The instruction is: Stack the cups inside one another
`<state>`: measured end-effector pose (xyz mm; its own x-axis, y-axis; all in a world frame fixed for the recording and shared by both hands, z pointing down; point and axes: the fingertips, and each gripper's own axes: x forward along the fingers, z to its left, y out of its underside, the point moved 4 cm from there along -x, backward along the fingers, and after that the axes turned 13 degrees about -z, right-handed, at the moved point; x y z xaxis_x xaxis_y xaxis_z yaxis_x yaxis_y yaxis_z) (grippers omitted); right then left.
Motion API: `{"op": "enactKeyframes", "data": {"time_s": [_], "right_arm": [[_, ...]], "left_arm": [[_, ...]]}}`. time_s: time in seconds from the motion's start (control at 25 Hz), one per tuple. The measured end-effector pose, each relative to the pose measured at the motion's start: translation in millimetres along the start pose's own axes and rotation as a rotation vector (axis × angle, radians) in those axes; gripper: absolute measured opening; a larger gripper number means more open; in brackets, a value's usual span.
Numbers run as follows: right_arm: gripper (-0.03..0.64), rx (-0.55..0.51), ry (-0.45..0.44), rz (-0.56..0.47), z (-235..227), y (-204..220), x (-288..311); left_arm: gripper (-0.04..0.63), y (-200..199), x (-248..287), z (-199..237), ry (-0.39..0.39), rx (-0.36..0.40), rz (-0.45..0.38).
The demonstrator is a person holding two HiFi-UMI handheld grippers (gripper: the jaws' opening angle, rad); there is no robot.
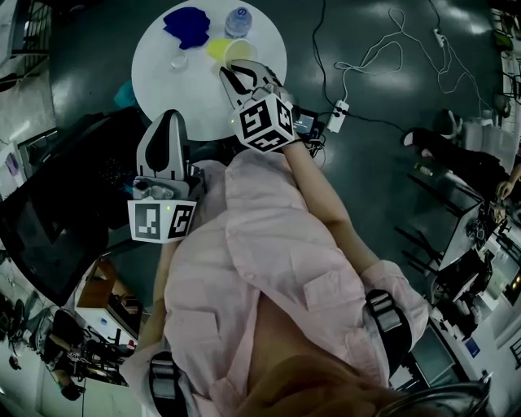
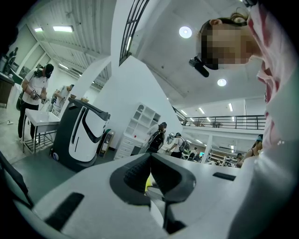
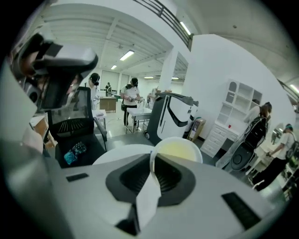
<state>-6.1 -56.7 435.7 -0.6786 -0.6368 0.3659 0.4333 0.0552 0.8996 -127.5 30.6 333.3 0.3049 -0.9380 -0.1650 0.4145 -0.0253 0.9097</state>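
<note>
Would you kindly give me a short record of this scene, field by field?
surface: round white table
right gripper: shut on the rim of a cup, held over the table
left gripper: shut, empty, at the table's near edge
on table: blue item, bottle, yellow item, small clear cup
held cup's neighbour: the yellow item, right beside it; contact cannot be told

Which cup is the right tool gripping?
The white cup, its rim pinched in the right tool; the yellow cup and clear cup are not gripped.
</note>
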Motion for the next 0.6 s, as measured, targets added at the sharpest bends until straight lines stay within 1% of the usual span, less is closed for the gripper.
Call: {"op": "enactKeyframes", "data": {"time_s": [0.24,0.4,0.6], "right_arm": [[0.046,0.071,0.061,-0.086,-14.7,-16.7,-31.1],[0.046,0.166,0.075,-0.158,-18.0,-23.7,-50.3],[0.046,0.198,0.12,-0.227,-25.8,-33.9,-77.8]], "left_arm": [[0.02,5.3,-5.5,-15.3,0.007,0.0,-0.011],[0.02,11.1,-8.9,-24.5,0.011,-0.004,-0.018],[0.02,17.7,-10.8,-32.5,0.018,-0.006,-0.027]]}}
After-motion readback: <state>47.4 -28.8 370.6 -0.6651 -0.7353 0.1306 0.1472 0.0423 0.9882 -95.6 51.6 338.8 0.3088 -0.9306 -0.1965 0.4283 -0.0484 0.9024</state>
